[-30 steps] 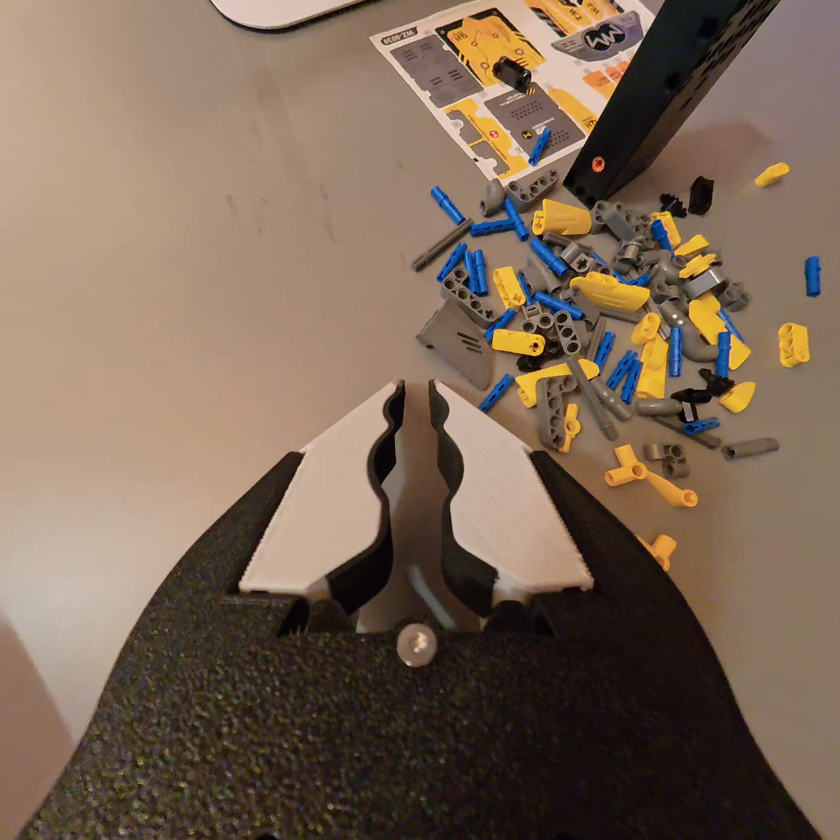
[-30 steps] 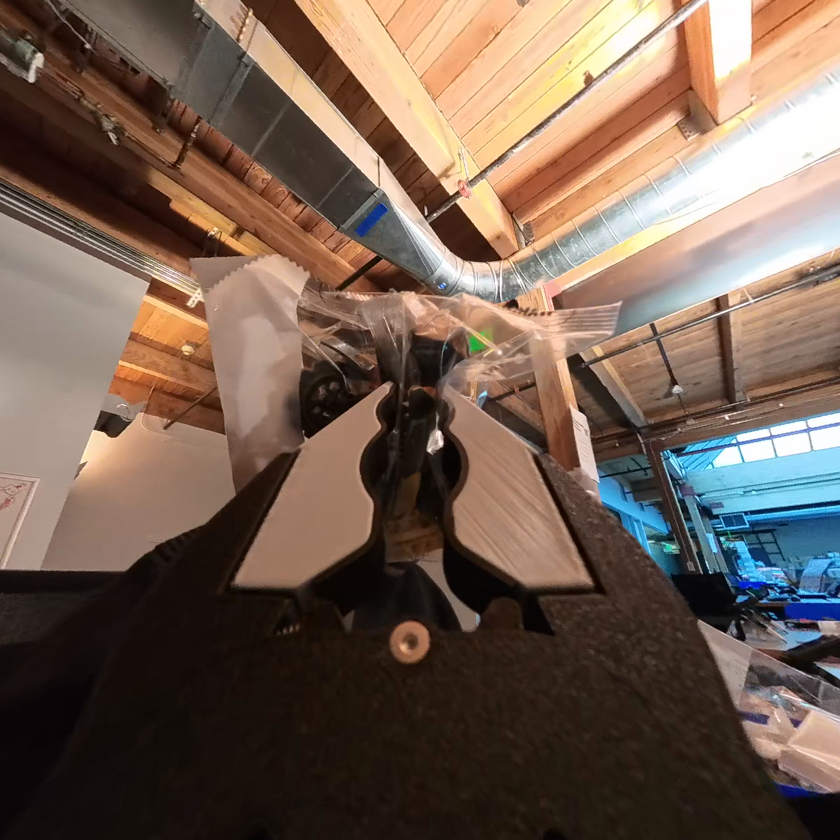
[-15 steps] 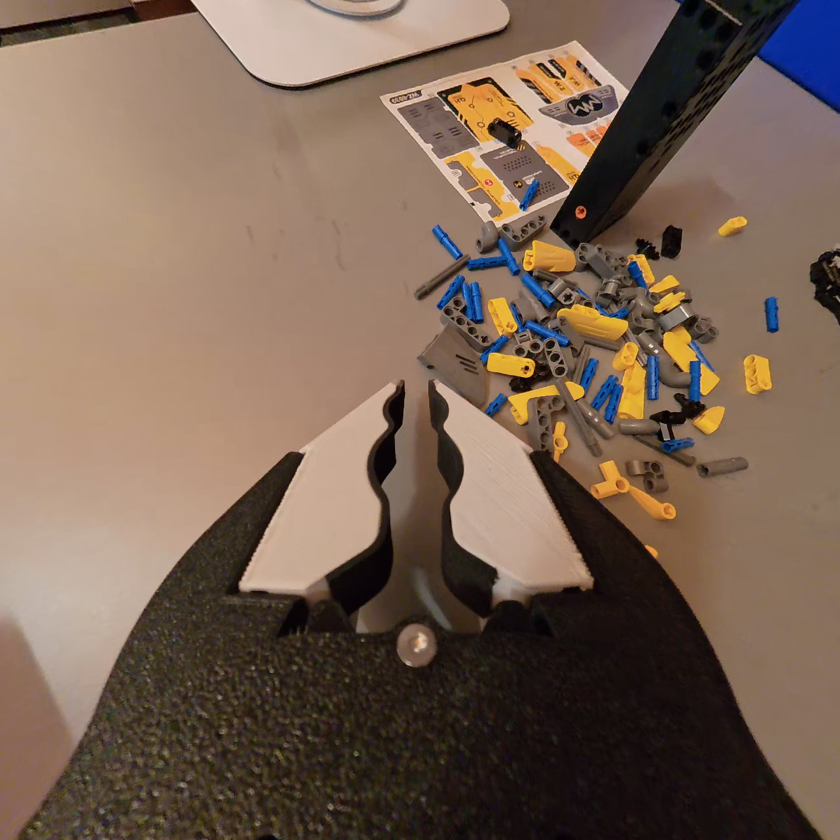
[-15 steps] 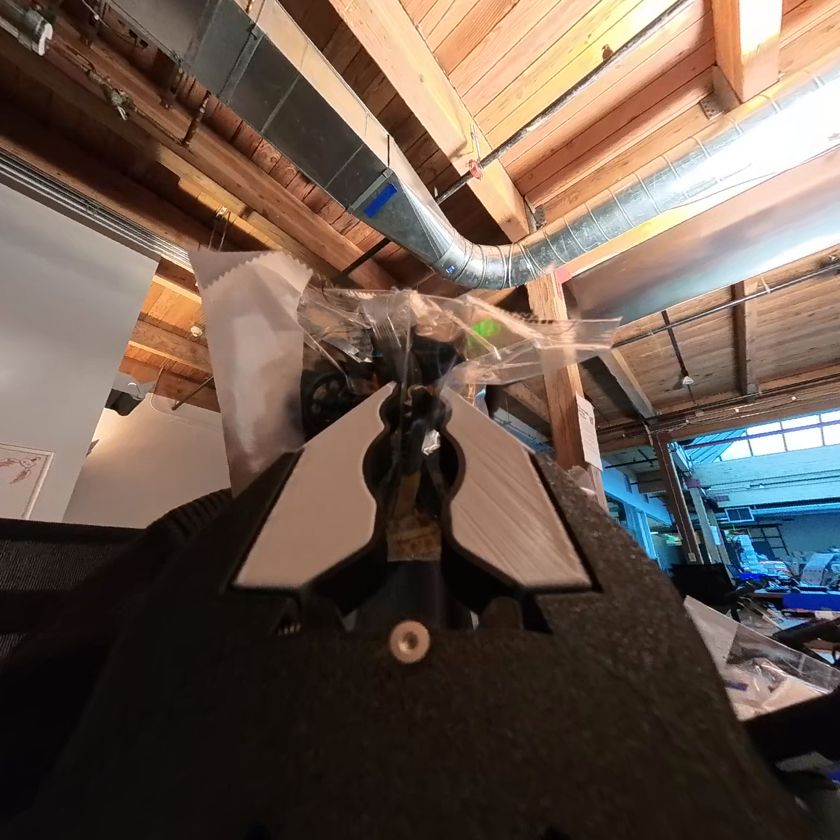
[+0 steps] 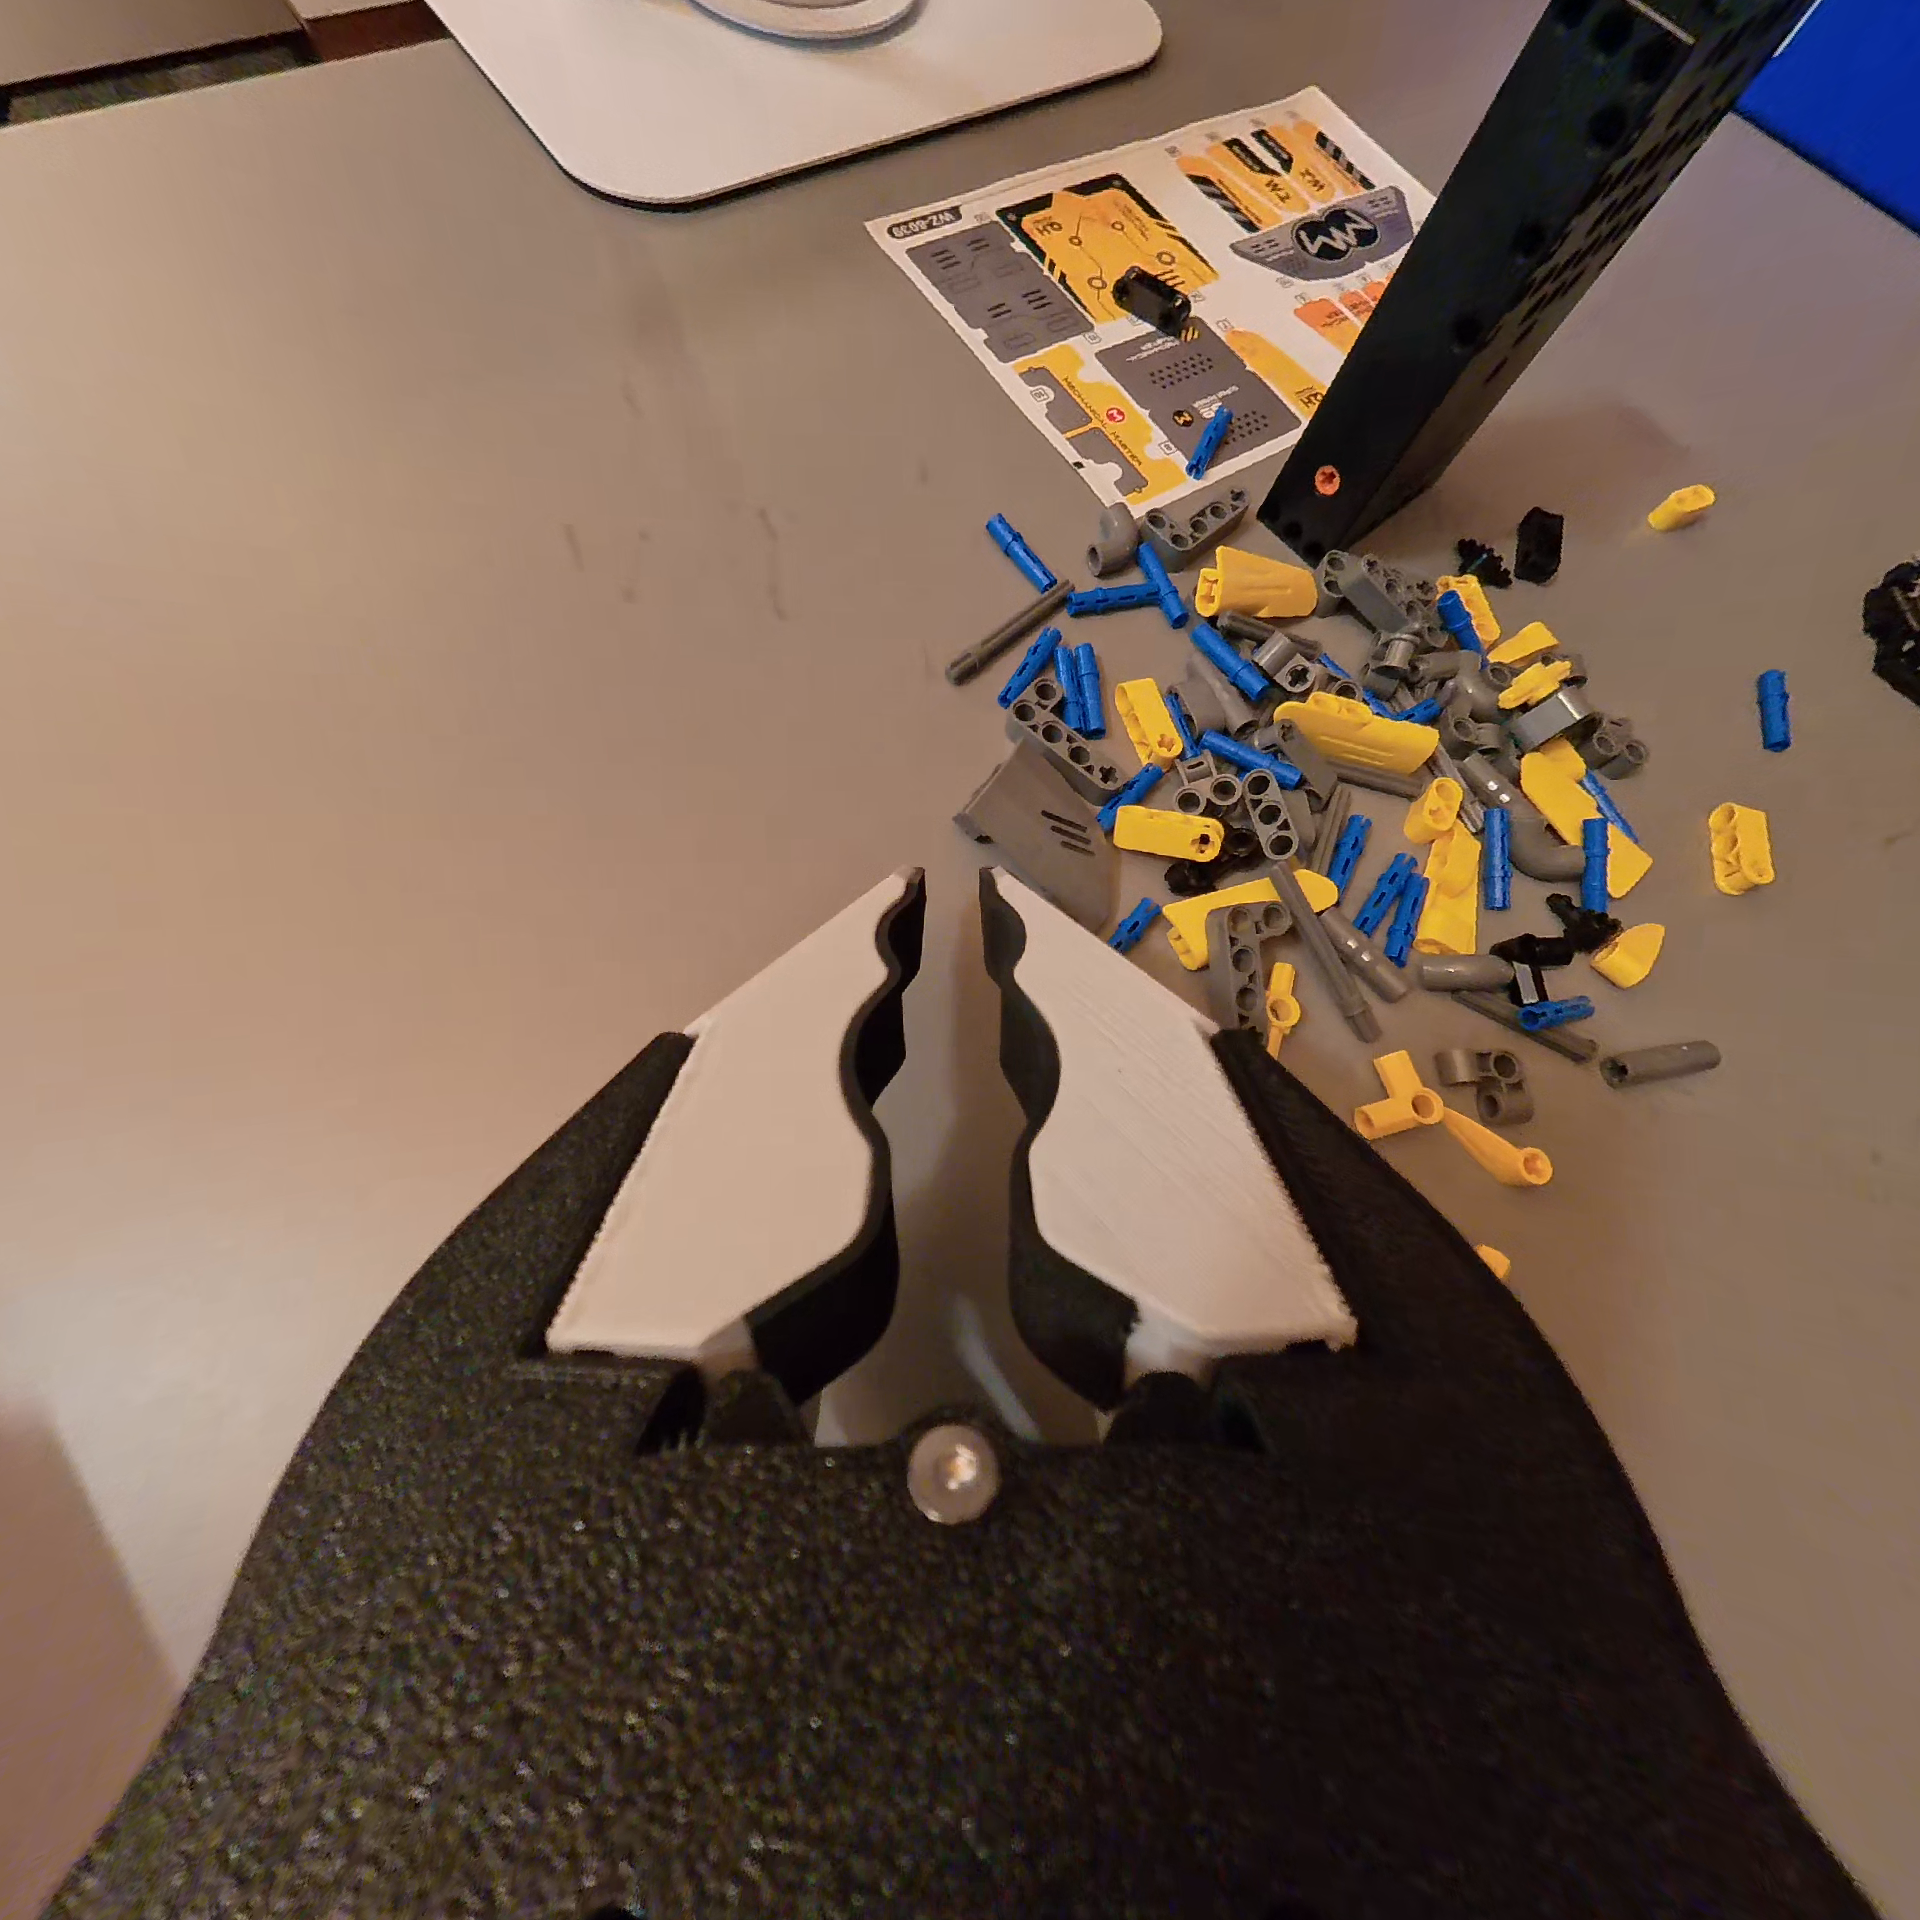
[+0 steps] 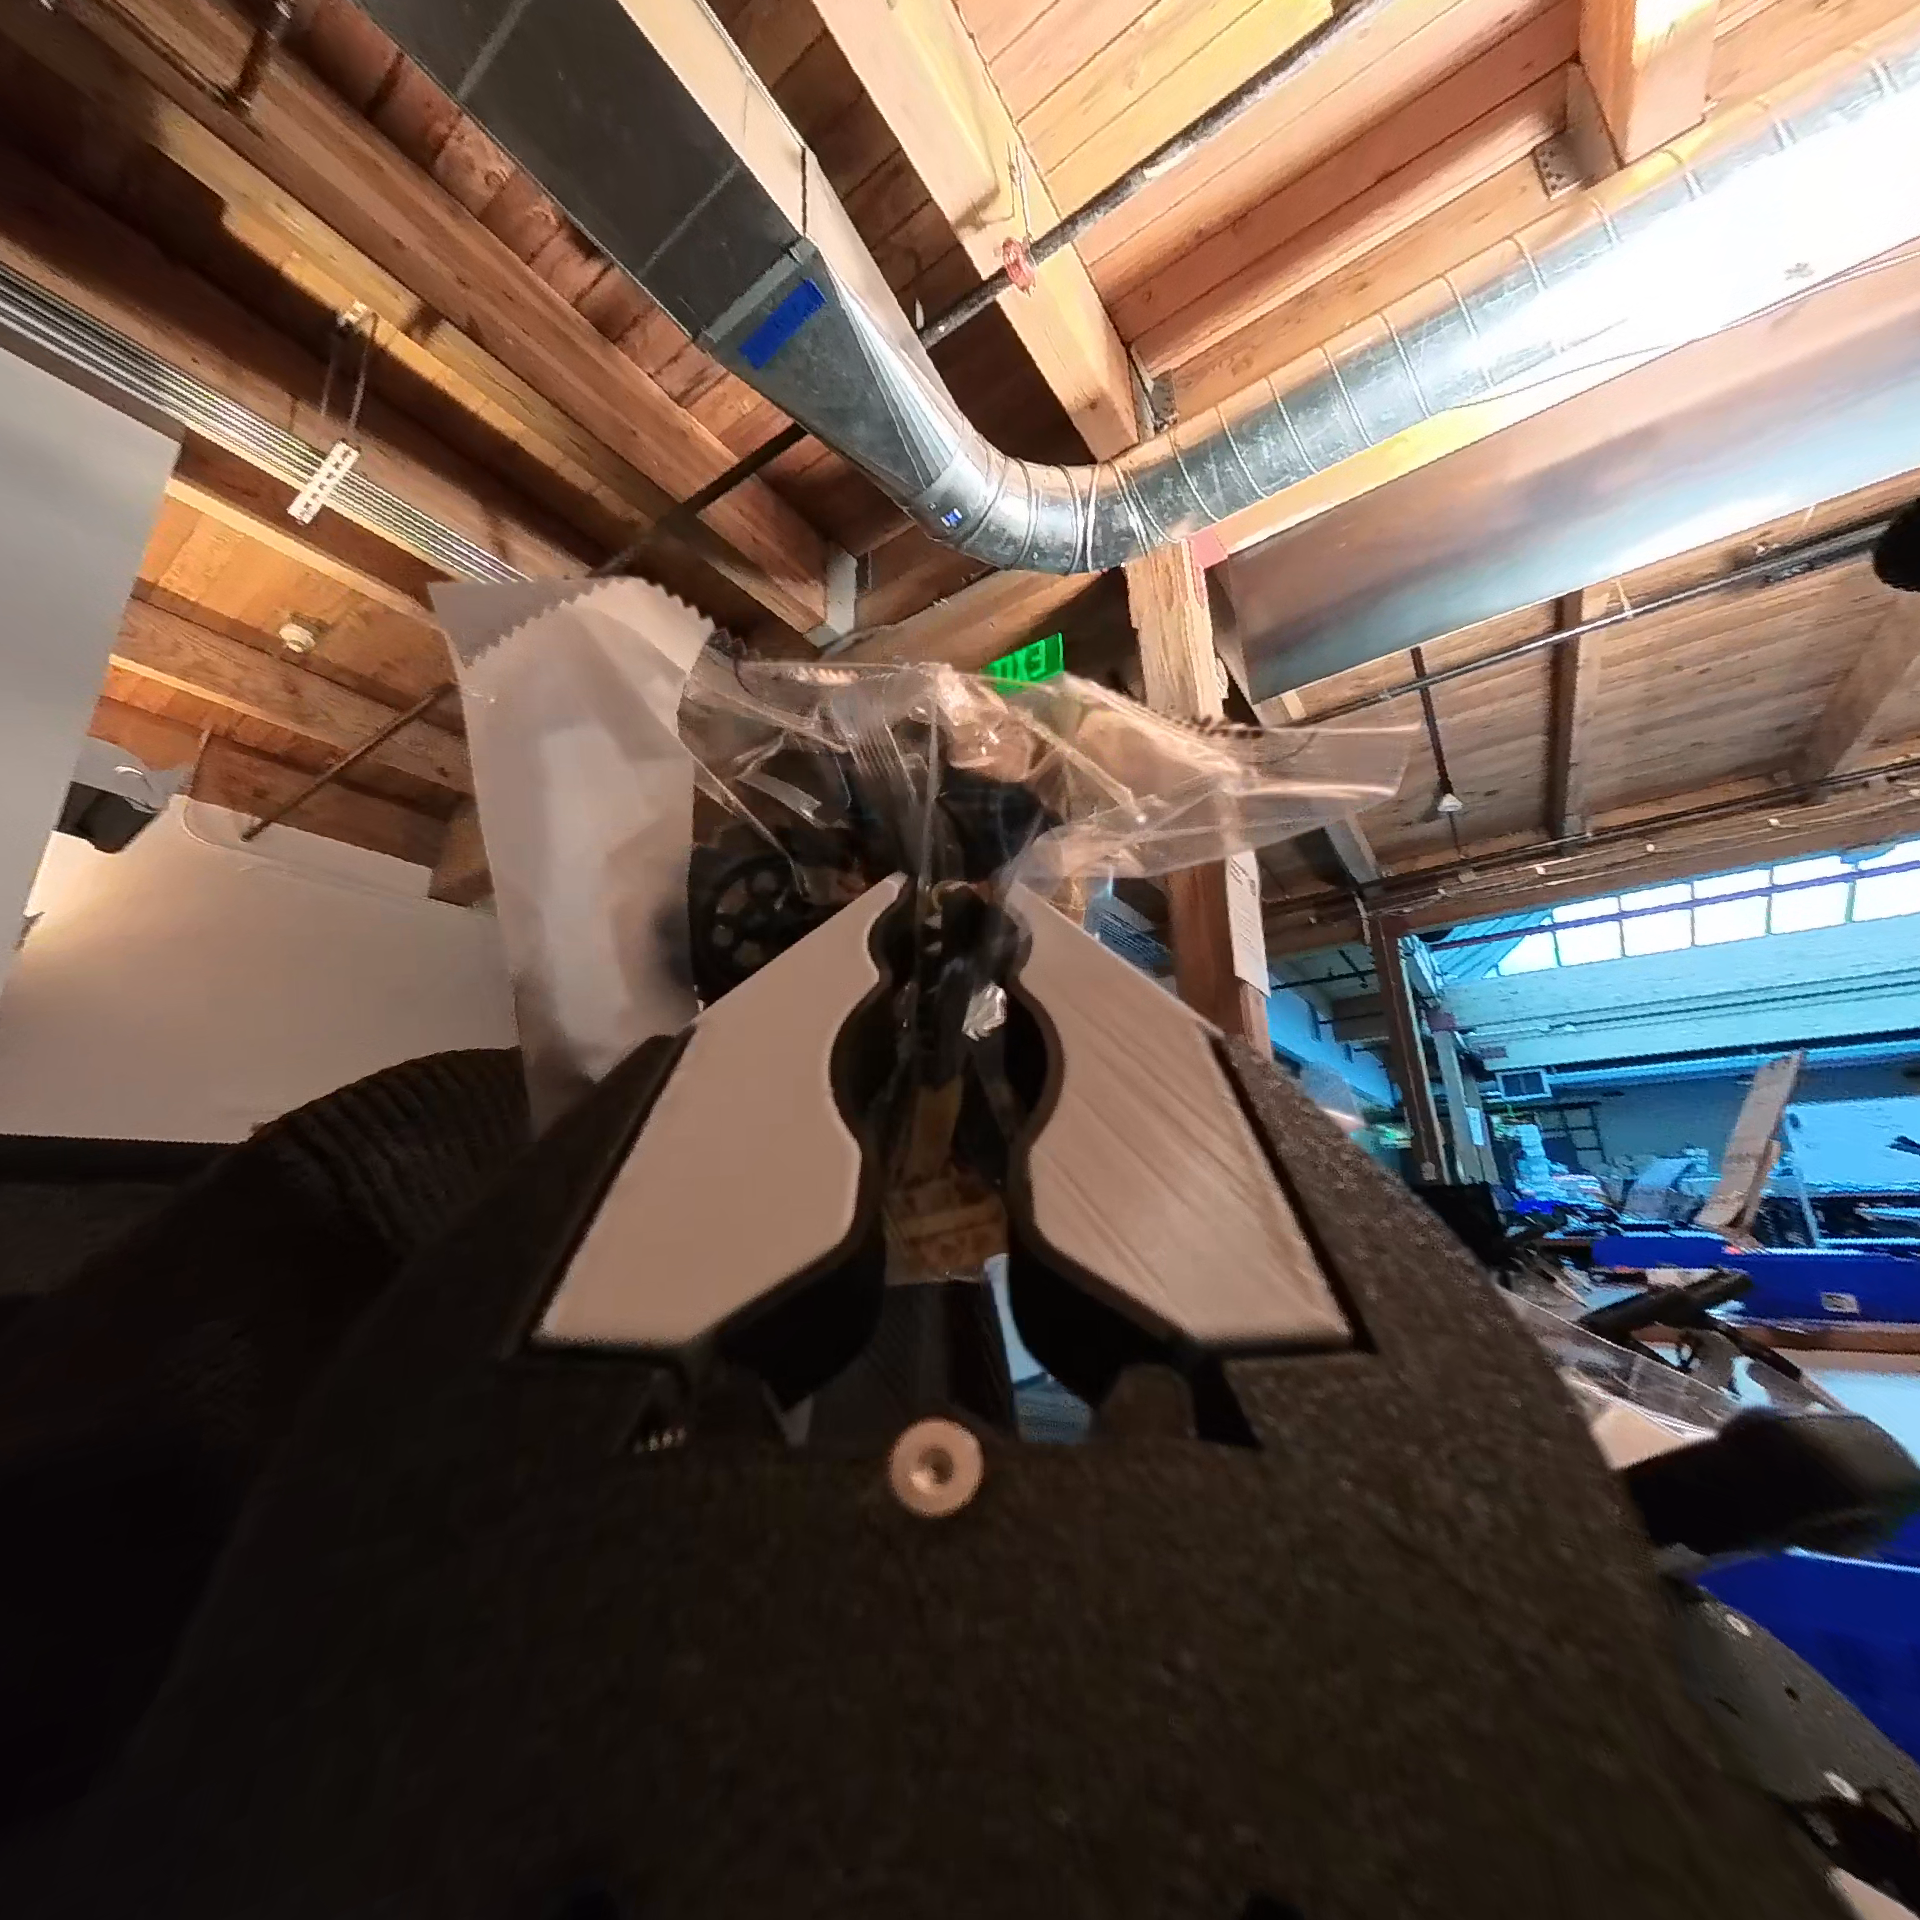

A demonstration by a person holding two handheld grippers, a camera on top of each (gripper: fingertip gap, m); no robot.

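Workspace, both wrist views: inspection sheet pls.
Surface: grey table, faint scuffs.
Job's things: heap of blue, yellow and grey building pieces; clear plastic bag with dark parts inside.
Clutter: printed sticker sheet with a black piece on it; black perforated beam; white pad.
Grippers: left gripper empty, fingers slightly apart, beside the heap; right gripper clamps the bag, pointing at the ceiling.
Cables: nothing seen.
Surroundings: wooden ceiling, metal duct.
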